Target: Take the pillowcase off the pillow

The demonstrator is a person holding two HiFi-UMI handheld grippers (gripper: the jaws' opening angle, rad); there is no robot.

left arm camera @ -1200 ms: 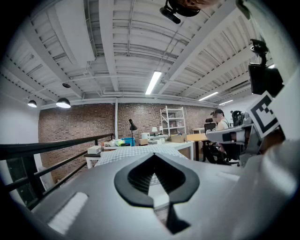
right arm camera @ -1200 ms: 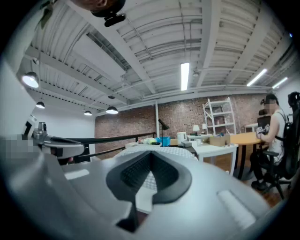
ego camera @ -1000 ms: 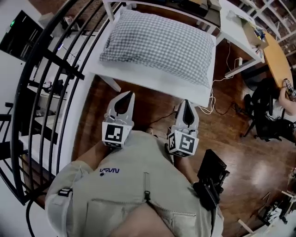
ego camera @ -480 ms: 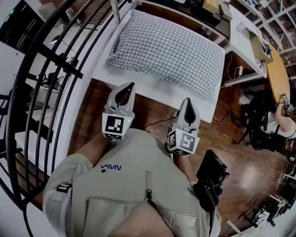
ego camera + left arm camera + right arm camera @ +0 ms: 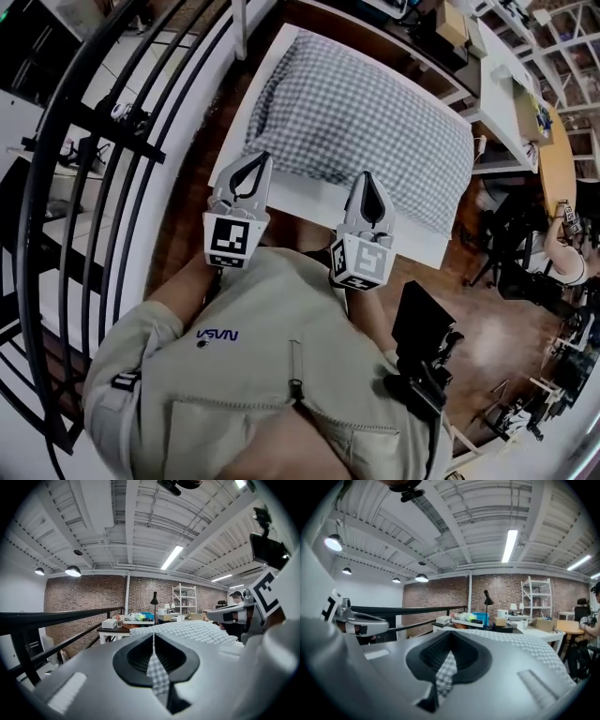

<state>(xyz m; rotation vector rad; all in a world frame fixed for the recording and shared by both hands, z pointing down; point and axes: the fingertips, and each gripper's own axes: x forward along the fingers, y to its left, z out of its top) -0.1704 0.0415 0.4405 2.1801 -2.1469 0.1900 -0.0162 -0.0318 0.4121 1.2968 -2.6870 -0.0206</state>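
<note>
A pillow in a grey-and-white checked pillowcase (image 5: 375, 117) lies on a white table (image 5: 309, 199). In the head view both grippers point at its near long edge. My left gripper (image 5: 260, 157) is shut, with its tip at the pillow's near left corner. My right gripper (image 5: 367, 176) is shut too, just short of the middle of that edge. Neither holds anything. In the left gripper view the jaws (image 5: 153, 635) meet, with the pillow (image 5: 197, 631) beyond them. The right gripper view shows the same closed jaws (image 5: 449, 633) and checked cloth (image 5: 539, 644) ahead.
A black metal railing (image 5: 103, 159) runs along the left. Behind the table stand white desks with clutter (image 5: 487, 56) and a round wooden table (image 5: 551, 141). A seated person (image 5: 567, 253) is at the right edge. A black device (image 5: 424, 352) hangs at my right hip.
Both grippers have moved forward to the table. Their tips now lie over its near edge by the pillow, where a second ago they were over the wooden floor. Both stayed shut.
</note>
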